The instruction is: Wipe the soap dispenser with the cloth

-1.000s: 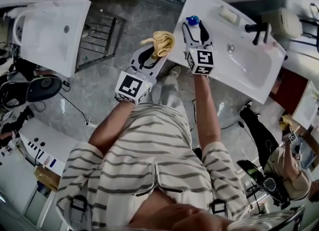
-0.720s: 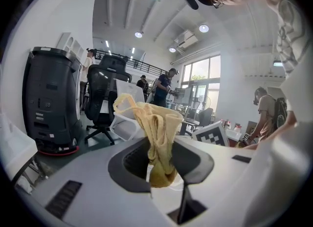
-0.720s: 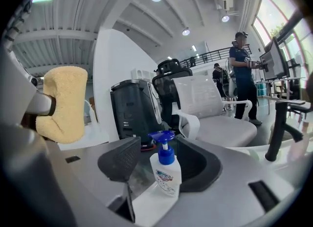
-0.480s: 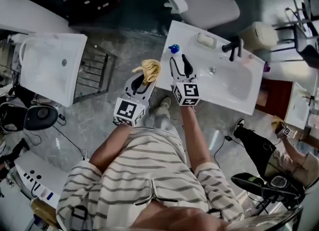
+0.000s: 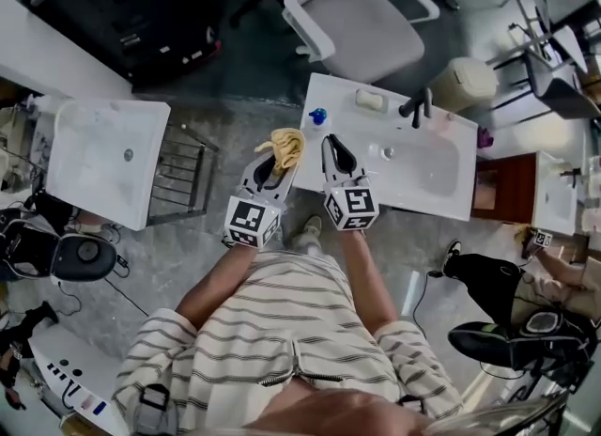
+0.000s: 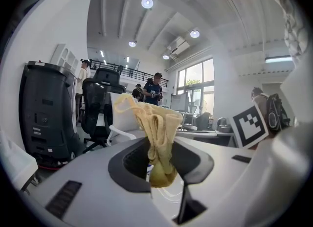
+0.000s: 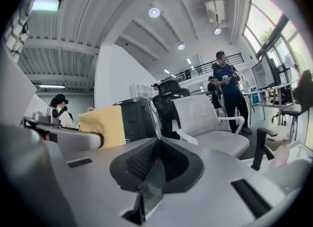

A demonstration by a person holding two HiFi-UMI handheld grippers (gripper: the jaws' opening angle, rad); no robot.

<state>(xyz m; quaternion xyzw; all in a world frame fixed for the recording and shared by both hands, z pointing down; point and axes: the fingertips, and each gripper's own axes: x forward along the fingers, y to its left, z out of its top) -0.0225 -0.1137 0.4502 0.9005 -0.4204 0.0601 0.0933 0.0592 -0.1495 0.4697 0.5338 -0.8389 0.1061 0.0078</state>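
i'm holding the left gripper just left of centre in the head view, and it's clamping the yellow cloth: in the left gripper view the bunched fabric is pinched between the two jaws and fanning out above them. the right gripper is sitting just beside it on the right. its jaws have just been closing, and in the right gripper view they're meeting at the tip with nothing between them (the cloth is only showing off to the left edge there).

the soap dispenser, with its blue top, is standing on the upper left corner of the white washbasin, a little above centre of the head view. it's lying just above and between the two gripper tips, and neither gripper nor the cloth is touching it. farther right along the basin's back edge a bar of soap is lying near a black faucet. a white office chair is standing above the basin in the frame.
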